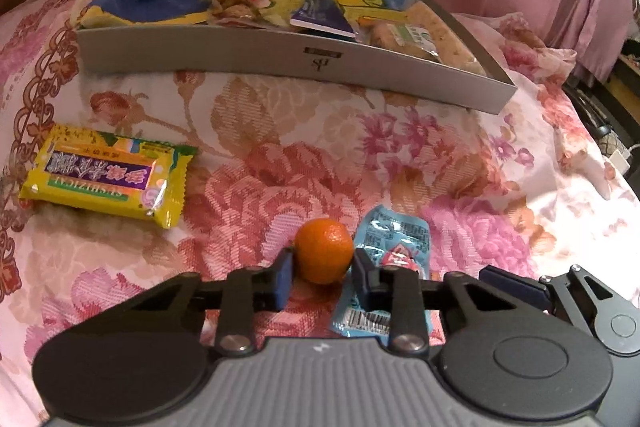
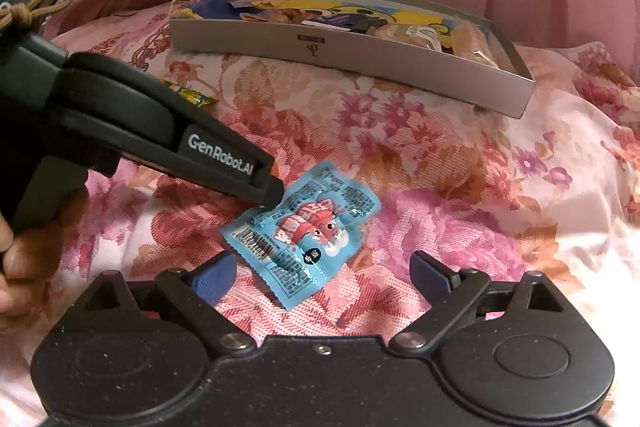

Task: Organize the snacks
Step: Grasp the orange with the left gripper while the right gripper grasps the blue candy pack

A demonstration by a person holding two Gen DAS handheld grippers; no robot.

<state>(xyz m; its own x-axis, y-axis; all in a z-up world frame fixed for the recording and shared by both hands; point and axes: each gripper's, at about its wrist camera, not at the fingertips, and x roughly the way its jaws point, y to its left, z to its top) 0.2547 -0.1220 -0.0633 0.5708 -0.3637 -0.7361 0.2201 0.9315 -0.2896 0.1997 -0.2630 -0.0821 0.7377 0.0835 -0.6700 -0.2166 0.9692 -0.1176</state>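
blue packet (image 2: 306,233) flat, long axis diagonal; right gripper (image 2: 322,273) spread

On the bed lie one orange (image 1: 324,251), one yellow snack packet (image 1: 107,174) and one blue snack packet (image 2: 307,231). There is one grey box (image 1: 280,61), holding several wrapped snacks too jumbled to count. Two tongs show: the left (image 1: 320,277) and the right (image 2: 323,273).
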